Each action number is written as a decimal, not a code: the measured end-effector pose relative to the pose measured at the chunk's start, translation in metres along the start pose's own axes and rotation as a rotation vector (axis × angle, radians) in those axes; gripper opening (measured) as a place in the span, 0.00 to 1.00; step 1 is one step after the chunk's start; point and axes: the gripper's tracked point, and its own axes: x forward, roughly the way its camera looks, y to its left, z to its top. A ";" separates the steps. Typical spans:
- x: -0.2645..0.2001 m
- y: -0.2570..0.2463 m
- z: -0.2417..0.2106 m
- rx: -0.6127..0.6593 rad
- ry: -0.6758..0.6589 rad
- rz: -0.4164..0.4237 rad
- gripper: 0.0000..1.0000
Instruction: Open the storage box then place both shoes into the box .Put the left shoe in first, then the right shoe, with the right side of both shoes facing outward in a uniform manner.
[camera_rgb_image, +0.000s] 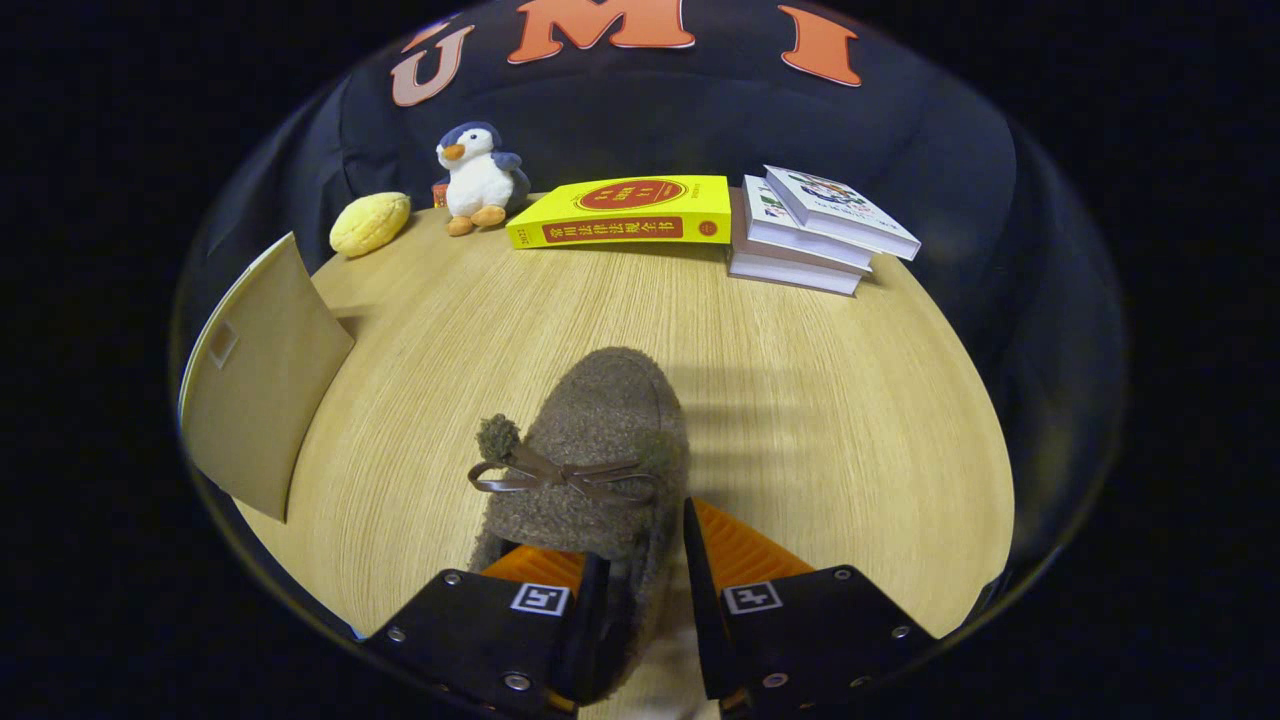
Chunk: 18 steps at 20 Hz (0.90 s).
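Because the shoe (590, 450) is fuzzy and soft, it is judged to be light and squashy, so it is best held by the firmer side wall near the heel. That side wall is pinched between the two fingers of the gripper (640, 590), one inside the shoe and one outside. The toe is pointed away over the wooden table (820, 400). Off to one side, the box flap (260, 380) is seen. Farther back, a yellow book (625, 212), stacked books (810, 235), a toy penguin (478, 180) and a yellow bun (370, 223) are lined up.
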 end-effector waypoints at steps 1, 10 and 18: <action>0.003 -0.004 0.001 -0.017 -0.011 -0.022 0.36; -0.017 -0.012 0.012 0.054 -0.035 -0.083 0.05; -0.081 0.029 0.058 0.081 -0.102 -0.099 0.04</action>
